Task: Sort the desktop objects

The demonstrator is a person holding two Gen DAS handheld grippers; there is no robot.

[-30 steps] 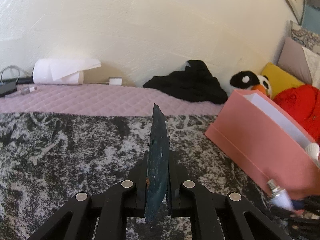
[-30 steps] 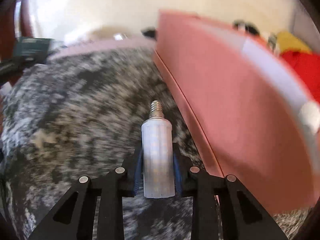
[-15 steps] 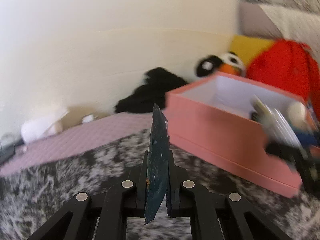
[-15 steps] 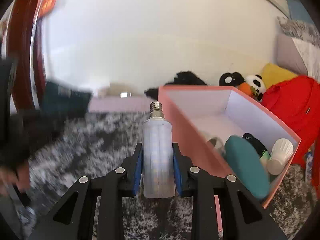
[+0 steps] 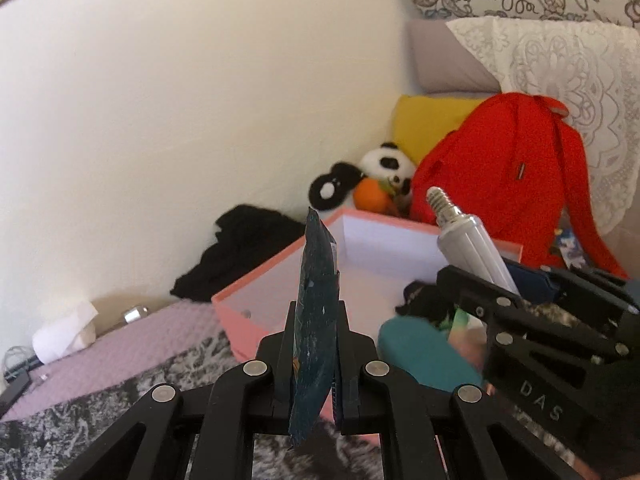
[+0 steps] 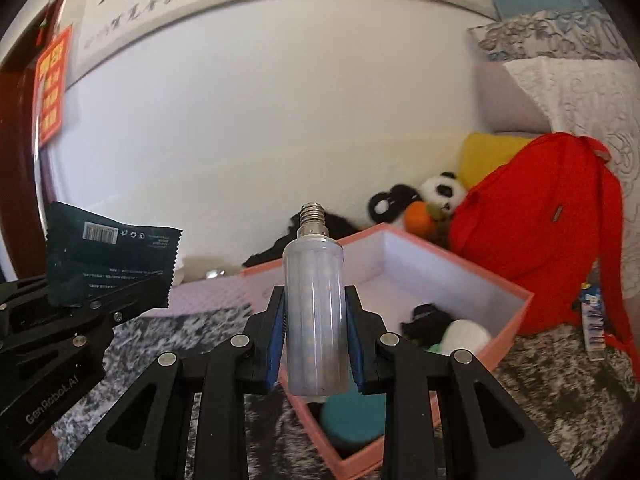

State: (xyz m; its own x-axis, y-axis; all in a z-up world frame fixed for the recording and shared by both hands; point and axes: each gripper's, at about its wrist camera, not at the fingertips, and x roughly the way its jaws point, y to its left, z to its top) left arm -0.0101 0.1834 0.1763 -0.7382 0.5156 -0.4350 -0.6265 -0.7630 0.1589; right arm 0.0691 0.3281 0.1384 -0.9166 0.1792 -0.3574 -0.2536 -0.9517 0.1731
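Observation:
My left gripper [image 5: 314,344] is shut on a flat dark blue packet [image 5: 316,320], held edge-on and upright; the right wrist view shows the same packet [image 6: 108,256] with a barcode at the left. My right gripper [image 6: 314,332] is shut on a frosted white LED bulb [image 6: 314,312], screw base up; the bulb [image 5: 472,248] also shows at the right of the left wrist view. Both hang above the near side of an open pink box [image 6: 516,312], which holds a teal case [image 6: 352,416], a white bulb [image 6: 466,334] and dark items.
A red backpack [image 6: 540,236], a yellow cushion [image 6: 488,152] and a panda plush [image 6: 440,192] stand behind the box by the wall. Black cloth [image 5: 240,248] and a paper roll [image 5: 60,336] lie on a pink quilt [image 5: 140,344]. A grey patterned cover [image 6: 200,332] spreads below.
Both grippers have risen and swung toward the pink box, whose inside has come into view. The right gripper with the bulb now shows in the left wrist view. Both grips are unchanged.

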